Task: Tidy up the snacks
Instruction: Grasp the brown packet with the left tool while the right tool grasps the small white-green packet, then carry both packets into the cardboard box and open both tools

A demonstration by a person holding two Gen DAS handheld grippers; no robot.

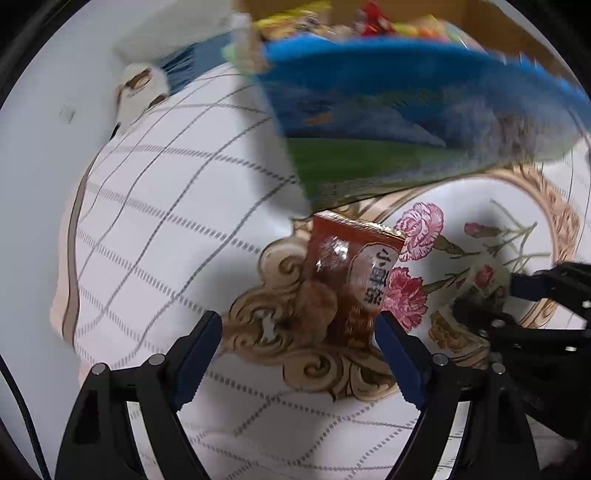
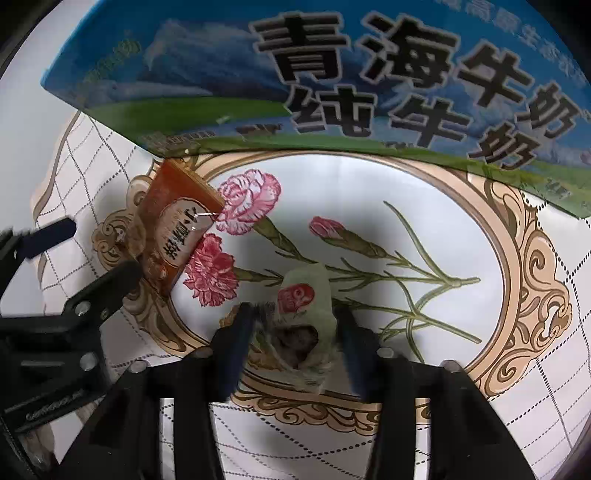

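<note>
A brown snack packet [image 1: 351,273] with Chinese writing lies on the flowered tablecloth, between the open fingers of my left gripper [image 1: 299,328]. It also shows in the right wrist view [image 2: 177,229], with the left gripper [image 2: 96,247] around it. My right gripper [image 2: 295,325] has its fingers on both sides of a pale green snack packet [image 2: 303,306] with a red logo; whether they press it is unclear. In the left wrist view the right gripper [image 1: 495,295] sits at that packet [image 1: 484,277].
A blue and green milk carton box [image 2: 332,74] stands just behind both packets, holding several colourful snacks [image 1: 295,22]. The tablecloth [image 1: 166,221] has a grid pattern and a gold oval frame with pink carnations [image 2: 247,199].
</note>
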